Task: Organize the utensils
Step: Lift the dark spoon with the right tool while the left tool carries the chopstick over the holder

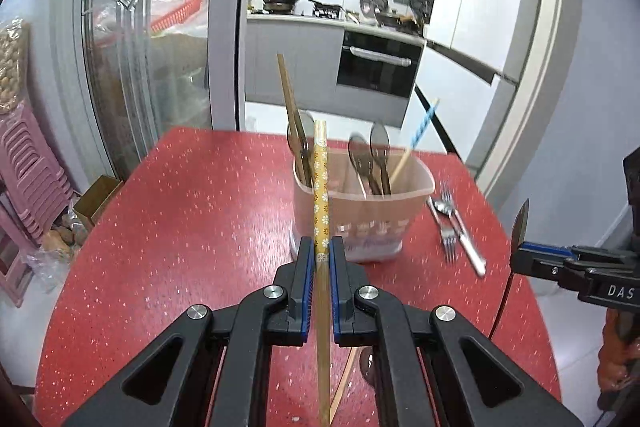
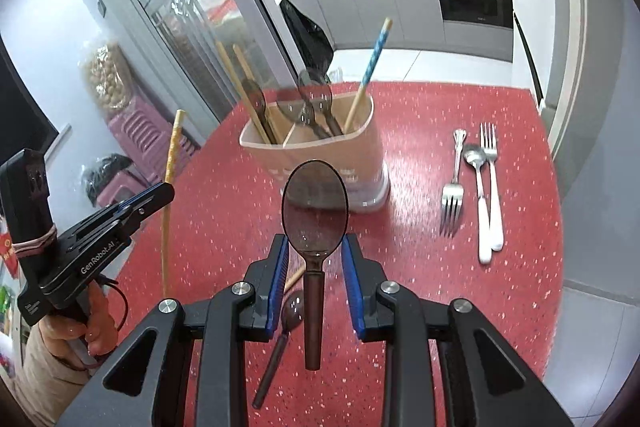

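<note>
My left gripper (image 1: pixel 321 247) is shut on a yellow flowered chopstick (image 1: pixel 321 187), held upright above the red table (image 1: pixel 192 211) just short of the beige utensil holder (image 1: pixel 360 215). It also shows in the right wrist view (image 2: pixel 170 183). My right gripper (image 2: pixel 314 243) is shut on a dark translucent spoon (image 2: pixel 314 207), bowl up, in front of the holder (image 2: pixel 352 155). The holder contains several dark spoons, wooden chopsticks and a blue patterned chopstick (image 2: pixel 374 55).
Two forks (image 2: pixel 452 195) and a white-handled spoon (image 2: pixel 480 195) lie on the table right of the holder. Another dark spoon (image 2: pixel 280 339) and a wooden chopstick (image 2: pixel 294 277) lie under my right gripper. Pink stools (image 1: pixel 28 179) stand left of the table.
</note>
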The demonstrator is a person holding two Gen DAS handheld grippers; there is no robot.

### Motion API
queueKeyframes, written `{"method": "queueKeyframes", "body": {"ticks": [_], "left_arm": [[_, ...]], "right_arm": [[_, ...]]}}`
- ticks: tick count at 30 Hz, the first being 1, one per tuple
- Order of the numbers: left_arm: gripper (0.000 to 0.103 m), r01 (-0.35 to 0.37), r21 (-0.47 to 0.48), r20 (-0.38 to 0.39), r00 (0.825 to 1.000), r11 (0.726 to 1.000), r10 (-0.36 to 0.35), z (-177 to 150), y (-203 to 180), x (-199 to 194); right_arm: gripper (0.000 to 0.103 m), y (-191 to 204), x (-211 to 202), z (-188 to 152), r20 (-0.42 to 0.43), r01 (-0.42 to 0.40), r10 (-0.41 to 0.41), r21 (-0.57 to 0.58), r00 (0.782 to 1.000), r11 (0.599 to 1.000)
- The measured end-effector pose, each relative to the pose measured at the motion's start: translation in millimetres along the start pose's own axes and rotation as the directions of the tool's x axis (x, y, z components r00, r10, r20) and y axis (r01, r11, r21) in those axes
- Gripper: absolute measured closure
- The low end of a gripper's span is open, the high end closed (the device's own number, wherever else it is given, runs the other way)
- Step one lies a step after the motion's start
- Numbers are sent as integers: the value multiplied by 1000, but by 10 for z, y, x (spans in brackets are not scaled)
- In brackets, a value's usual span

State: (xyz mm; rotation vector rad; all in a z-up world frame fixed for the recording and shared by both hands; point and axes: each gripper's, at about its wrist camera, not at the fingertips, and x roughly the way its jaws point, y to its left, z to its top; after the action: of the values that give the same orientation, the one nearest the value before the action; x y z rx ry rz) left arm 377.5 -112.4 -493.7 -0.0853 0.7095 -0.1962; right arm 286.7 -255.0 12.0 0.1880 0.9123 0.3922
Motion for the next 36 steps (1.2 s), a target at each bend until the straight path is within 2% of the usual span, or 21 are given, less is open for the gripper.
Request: {"method": "queueKeyframes", "body": {"ticks": [15,27,36], "left_arm": [[73,15,-104,123,992,994,-3,668,99,79],[73,20,-162,198,980,987,13,1235,130,460],[73,7,-188,229,973,982,37,1403,160,818]], "right_arm": [[73,89,26,701,73,15,-13,-26,997,1000],[73,11,244,1325,112,30,-25,-38,993,999],[73,-13,438,1611,154,27,-17,-65,988,998]]}}
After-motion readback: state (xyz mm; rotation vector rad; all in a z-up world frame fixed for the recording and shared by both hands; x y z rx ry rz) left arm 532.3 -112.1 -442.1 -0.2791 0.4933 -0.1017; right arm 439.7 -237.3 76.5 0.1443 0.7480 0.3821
